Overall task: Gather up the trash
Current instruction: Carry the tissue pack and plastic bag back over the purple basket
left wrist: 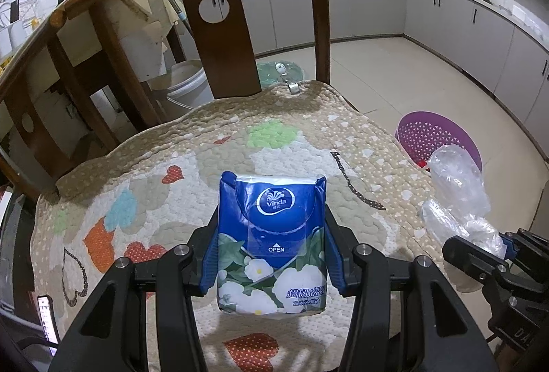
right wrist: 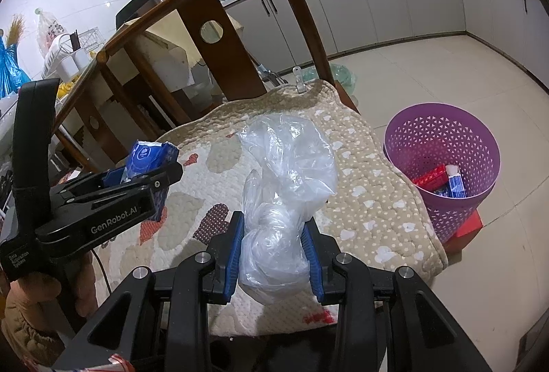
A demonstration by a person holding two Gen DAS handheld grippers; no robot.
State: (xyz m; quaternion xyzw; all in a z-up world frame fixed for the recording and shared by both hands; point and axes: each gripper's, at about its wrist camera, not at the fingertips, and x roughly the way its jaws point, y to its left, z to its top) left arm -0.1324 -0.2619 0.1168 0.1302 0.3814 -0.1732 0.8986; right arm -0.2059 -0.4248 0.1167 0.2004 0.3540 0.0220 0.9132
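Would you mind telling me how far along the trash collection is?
Done: the purple bin already holds a red packet and a blue-white one. In hand: the left gripper grips a tissue pack, the right gripper a plastic bag, both over the chair cushion. Left: dropping both in.

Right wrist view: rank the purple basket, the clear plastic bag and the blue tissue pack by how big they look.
1. purple basket and clear plastic bag: about alike; the bag is nearer the camera, so I won't rank them.
2. blue tissue pack: clearly smallest, partly hidden by the left tongs.
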